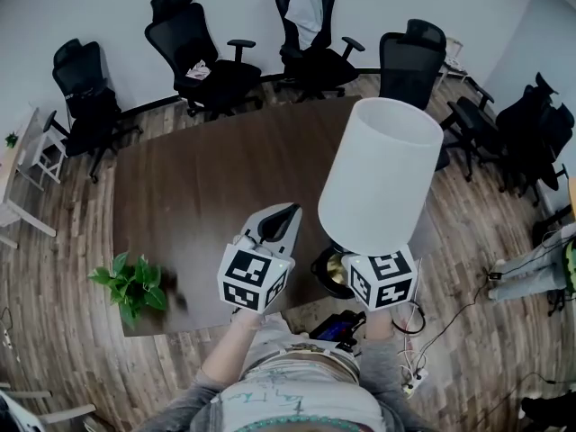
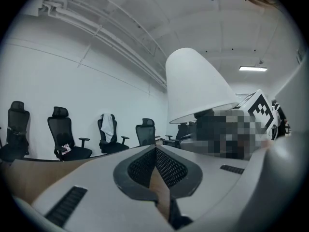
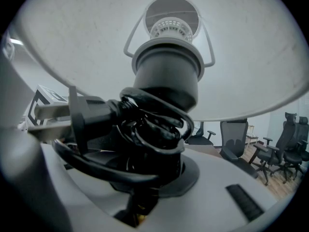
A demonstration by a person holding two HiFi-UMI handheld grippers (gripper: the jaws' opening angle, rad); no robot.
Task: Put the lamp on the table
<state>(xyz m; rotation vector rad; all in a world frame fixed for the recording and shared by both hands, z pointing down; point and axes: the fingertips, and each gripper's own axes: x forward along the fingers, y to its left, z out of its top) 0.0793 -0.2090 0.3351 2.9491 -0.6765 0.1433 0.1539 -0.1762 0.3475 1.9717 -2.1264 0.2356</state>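
Head view: lamp (image 1: pixel 378 174) held above counter (image 1: pixel 207 187) near edge, not set down; left gripper view: left tongs (image 2: pixel 155 151) closed, empty; right gripper view: right tongs (image 3: pixel 145 178) clamp lamp stem through wound cord (image 3: pixel 145 129); lower upright, well inboard.

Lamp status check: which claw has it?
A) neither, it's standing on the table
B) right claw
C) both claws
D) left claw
B: in the right gripper view the right claw is shut on the lamp at its stem, where the cord is wound. The left claw has its jaws together with nothing between them.
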